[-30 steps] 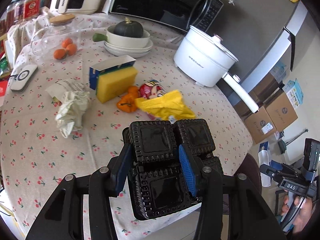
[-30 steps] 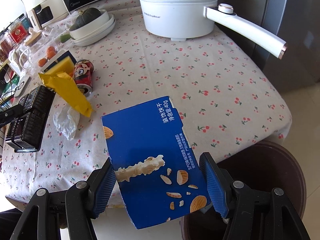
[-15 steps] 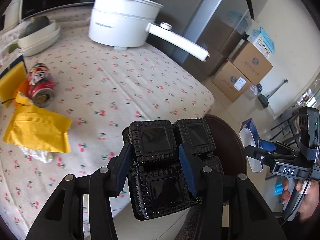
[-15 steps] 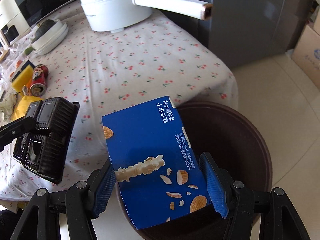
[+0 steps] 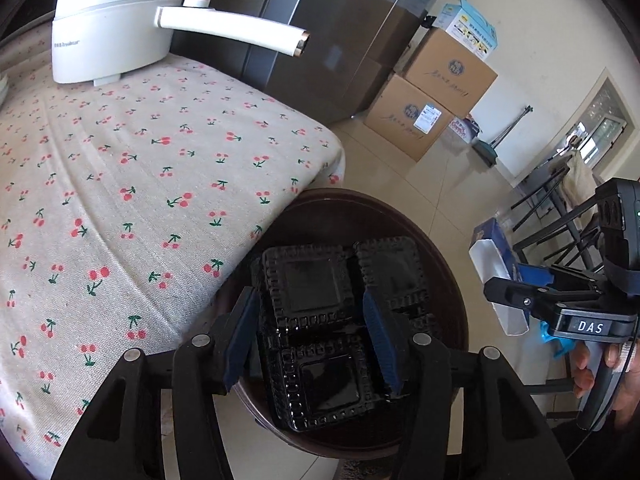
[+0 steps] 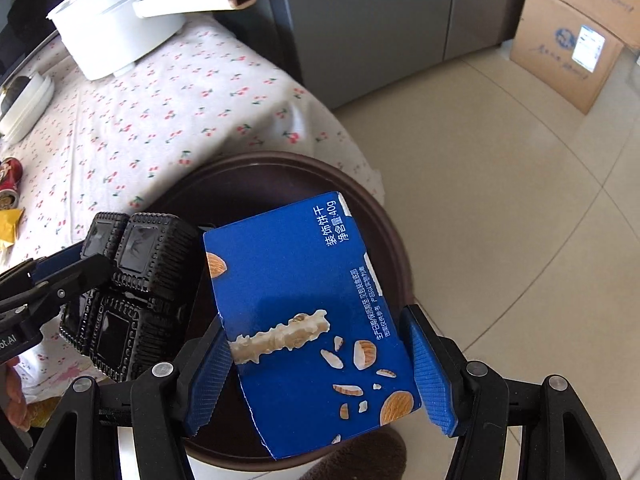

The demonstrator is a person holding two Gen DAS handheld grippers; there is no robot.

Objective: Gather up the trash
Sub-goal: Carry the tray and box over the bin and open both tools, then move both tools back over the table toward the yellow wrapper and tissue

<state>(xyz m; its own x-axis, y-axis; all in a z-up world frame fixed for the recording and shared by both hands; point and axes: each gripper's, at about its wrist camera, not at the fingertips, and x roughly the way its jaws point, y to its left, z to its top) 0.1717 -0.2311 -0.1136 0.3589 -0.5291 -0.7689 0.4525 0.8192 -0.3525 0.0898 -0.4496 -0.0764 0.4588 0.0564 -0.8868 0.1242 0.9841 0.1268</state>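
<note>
Trash: a black plastic tray (image 5: 326, 384) and a blue snack box (image 6: 304, 304), one in each gripper.
Left fingers: the left gripper (image 5: 309, 312) has just been opening. The tray is between its blue pads (image 5: 240, 332), but the pad nearer the table looks like it has come off the tray's side, so it does not seem to be squeezed any more.
Right fingers: the right gripper (image 6: 316, 344) is clamped on the box, one pad on each long side. The box's open, torn end points away from the fingers.
Where the tray is: right over the round brown bin (image 5: 448, 256), tilted, with its cups facing the camera.
Where the box is: also over the bin, next to the tray and on the side away from the table.
Why held this way: both grippers point down into the bin, so I think each thing will fall straight in when let go.
Bin: it stands on the floor, tucked against the edge of the table (image 5: 120, 160) near its corner.
Step now: dropping. The tray looks set to go in first and the box is not let go yet.
Left to do: a red can (image 6: 10, 180) and a yellow wrapper (image 6: 10, 224) lie far back on the table.
Not trash: the white pot (image 5: 108, 36) at the table's far edge.
</note>
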